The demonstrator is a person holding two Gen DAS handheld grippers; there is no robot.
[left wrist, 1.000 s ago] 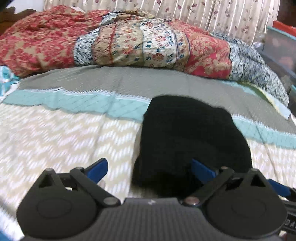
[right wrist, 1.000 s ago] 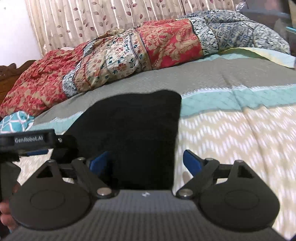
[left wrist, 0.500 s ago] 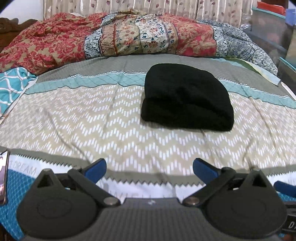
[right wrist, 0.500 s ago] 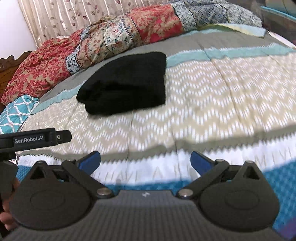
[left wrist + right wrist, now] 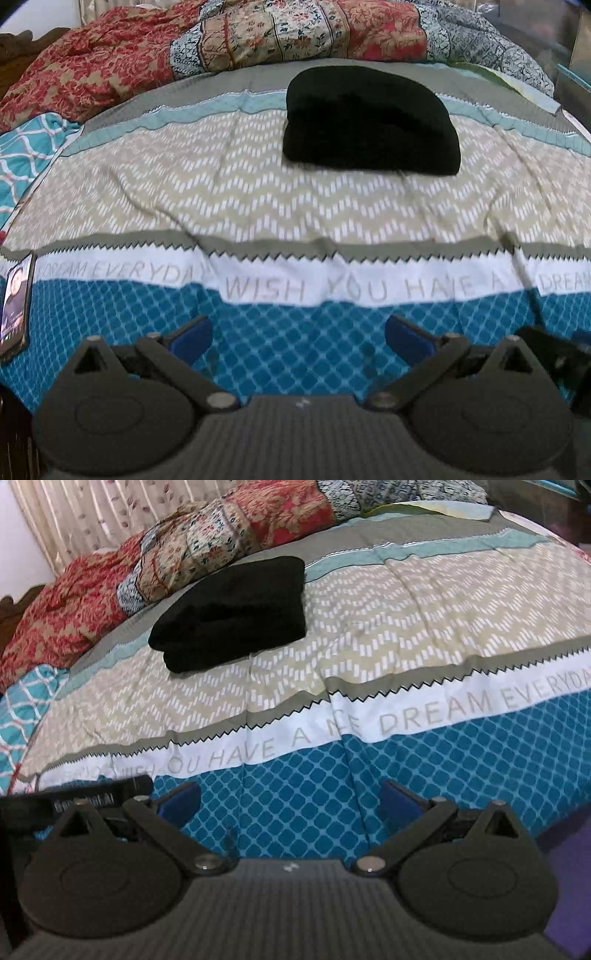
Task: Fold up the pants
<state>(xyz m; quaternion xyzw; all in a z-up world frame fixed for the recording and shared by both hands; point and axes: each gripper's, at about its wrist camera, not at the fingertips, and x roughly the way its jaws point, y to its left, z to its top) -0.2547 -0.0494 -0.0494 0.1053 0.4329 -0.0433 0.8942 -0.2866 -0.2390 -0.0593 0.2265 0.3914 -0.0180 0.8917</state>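
Pants [image 5: 371, 120] lie folded into a compact black bundle on the bed [image 5: 258, 206], resting across the beige zigzag band and the teal stripe of the bedspread, with the grey band just beyond them. From my right wrist view the same bundle [image 5: 236, 609] shows stacked layers along its near edge. I see my left gripper [image 5: 299, 338] with its blue fingers [image 5: 190, 338] spread wide and nothing between them, hovering over the blue lattice part of the cover, well apart from the pants. My right gripper [image 5: 290, 805] is likewise wide and empty above the same blue area. A crumpled floral quilt [image 5: 258, 40] sits behind the pants near the curtain [image 5: 74, 520]. A phone [image 5: 14, 302] lies at the left edge of the bed.
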